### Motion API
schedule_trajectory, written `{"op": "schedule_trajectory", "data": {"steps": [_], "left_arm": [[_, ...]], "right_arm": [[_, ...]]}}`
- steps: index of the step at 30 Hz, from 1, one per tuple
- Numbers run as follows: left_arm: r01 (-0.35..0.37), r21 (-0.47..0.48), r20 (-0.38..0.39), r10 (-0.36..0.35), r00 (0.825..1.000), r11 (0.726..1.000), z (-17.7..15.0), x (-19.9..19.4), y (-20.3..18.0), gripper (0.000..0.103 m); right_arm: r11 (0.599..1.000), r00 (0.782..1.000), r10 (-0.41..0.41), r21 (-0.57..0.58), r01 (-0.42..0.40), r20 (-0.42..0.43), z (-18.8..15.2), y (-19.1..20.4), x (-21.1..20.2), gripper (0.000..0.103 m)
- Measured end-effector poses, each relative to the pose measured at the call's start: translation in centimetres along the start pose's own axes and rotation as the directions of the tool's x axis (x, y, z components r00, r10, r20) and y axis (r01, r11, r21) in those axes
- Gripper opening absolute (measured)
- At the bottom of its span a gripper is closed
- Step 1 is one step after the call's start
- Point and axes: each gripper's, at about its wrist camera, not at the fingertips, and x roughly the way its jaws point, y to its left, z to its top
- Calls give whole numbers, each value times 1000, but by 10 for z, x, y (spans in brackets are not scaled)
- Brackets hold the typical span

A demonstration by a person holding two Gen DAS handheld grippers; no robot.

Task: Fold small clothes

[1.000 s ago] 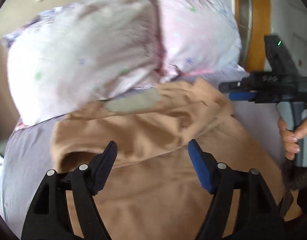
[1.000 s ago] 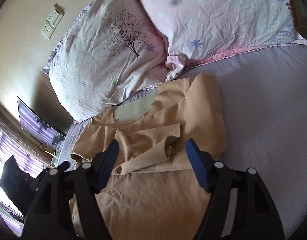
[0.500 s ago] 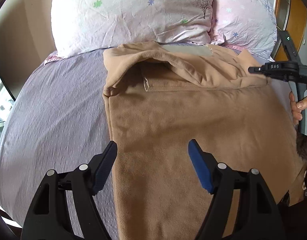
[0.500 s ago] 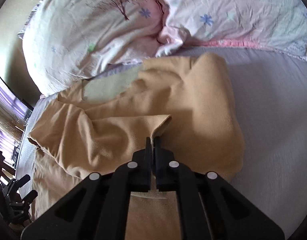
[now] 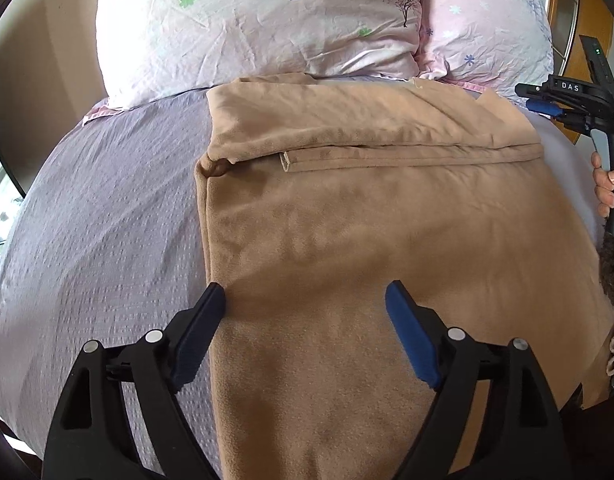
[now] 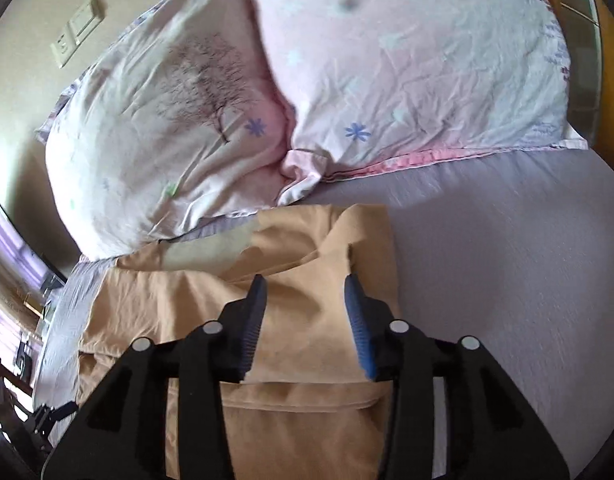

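Tan fleece-like garment: lies flat on the lavender bed sheet, far end just short of the two floral pillows, with its far band already turned toward you into a fold.

Left gripper: you hold it above the near half of the garment, jaws wide apart, nothing between them; the left pad sits over the garment's left edge.

Right gripper: you hold it over the far right corner of the fold, jaws parted moderately, empty; the cloth lies under them, not pinched.

Right hand: seen from the left wrist view at the right rim, wrapped on the gripper handle.

Risks, as judgement:
- Soft, limp cloth; if you pinch only the top layer of the fold, the layers will likely slide and the fold opens.
- If you catch the sheet with the left edge, the sheet lifts with the garment.
- If you raise the two sides unevenly, the next fold will probably skew.

Not made out:
- Near hem of the garment, cut off behind the left gripper body.
- Garment type; a paler patch near the pillows in the right wrist view may be a label or lining.
- Right wrist view is blurred at the pillows.
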Motion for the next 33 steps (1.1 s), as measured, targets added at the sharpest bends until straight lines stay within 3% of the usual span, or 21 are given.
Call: {"op": "schedule_trajectory", "data": {"steps": [2, 6, 9, 10, 12, 13, 14, 16, 18, 19, 24, 26, 28, 31, 33], "left_arm": [[0, 0, 11, 0, 1000, 1000, -1, 0, -1, 85], [44, -24, 52, -43, 998, 999, -8, -9, 4, 85], [142, -40, 112, -136, 984, 989, -21, -35, 14, 85], [160, -35, 136, -154, 979, 986, -29, -46, 19, 85], [211, -27, 163, -204, 965, 977, -45, -66, 29, 85], [254, -27, 172, -246, 954, 967, -54, -75, 35, 85], [315, -32, 182, -305, 935, 949, -65, -84, 43, 85], [423, -53, 209, -404, 891, 905, -90, -100, 59, 85], [484, -75, 220, -459, 861, 872, -116, -110, 72, 85], [495, -89, 218, -468, 856, 864, -127, -112, 77, 85], [524, -180, 178, -496, 850, 832, -172, -103, 92, 85], [521, -205, 136, -503, 854, 829, -174, -85, 89, 85], [523, -212, 101, -514, 852, 826, -171, -69, 81, 85], [531, -193, 74, -527, 847, 825, -160, -55, 64, 85], [534, -201, 69, -532, 844, 821, -154, -47, 57, 85]], "right_arm": [[999, 991, -39, 7, 40, -128, -9, -1, 29, 51], [999, 992, -12, -34, 8, -124, -16, 3, 23, 54], [983, 980, 175, -29, -179, -93, -26, 5, -15, 56], [963, 962, 260, -58, -265, -78, -37, 8, -38, 58], [920, 928, 367, -119, -373, -68, -57, 5, -72, 71], [887, 900, 429, -154, -436, -76, -73, 3, -92, 81], [851, 871, 482, -185, -491, -92, -91, -1, -112, 88], [793, 824, 550, -224, -566, -135, -124, -10, -143, 93], [744, 776, 595, -221, -631, -211, -166, -28, -170, 94], [749, 776, 586, -209, -629, -233, -183, -38, -178, 94], [878, 847, 469, 30, -477, -251, -244, -103, -173, 94], [885, 849, 466, 118, -451, -251, -255, -118, -154, 94], [870, 832, 494, 154, -469, -255, -260, -118, -133, 94], [824, 784, 567, 176, -538, -254, -261, -108, -105, 93], [790, 749, 613, 195, -581, -251, -262, -103, -92, 82]]}}
